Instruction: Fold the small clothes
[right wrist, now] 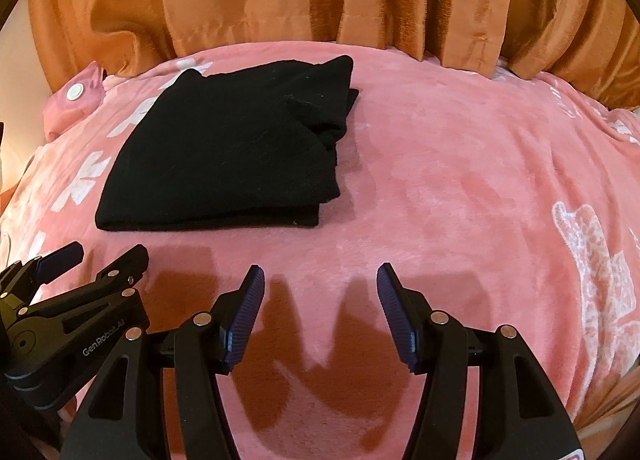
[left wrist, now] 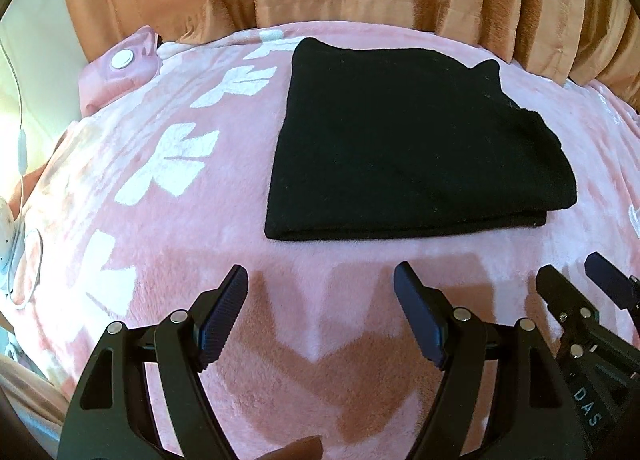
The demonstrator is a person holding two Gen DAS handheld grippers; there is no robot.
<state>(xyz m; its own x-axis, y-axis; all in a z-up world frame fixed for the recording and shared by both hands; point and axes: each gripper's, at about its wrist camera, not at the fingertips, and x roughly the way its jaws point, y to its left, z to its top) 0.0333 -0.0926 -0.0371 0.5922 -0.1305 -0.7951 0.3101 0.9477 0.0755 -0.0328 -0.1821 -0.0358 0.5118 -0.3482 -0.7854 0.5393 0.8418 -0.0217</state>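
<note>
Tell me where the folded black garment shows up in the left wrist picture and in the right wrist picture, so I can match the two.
Left wrist: the folded black garment lies above centre, slightly right, on the pink blanket.
Right wrist: the folded black garment lies upper left of centre.
Shared landmark: the white round snap on the blanket's far left corner sits left of the garment in both.
</note>
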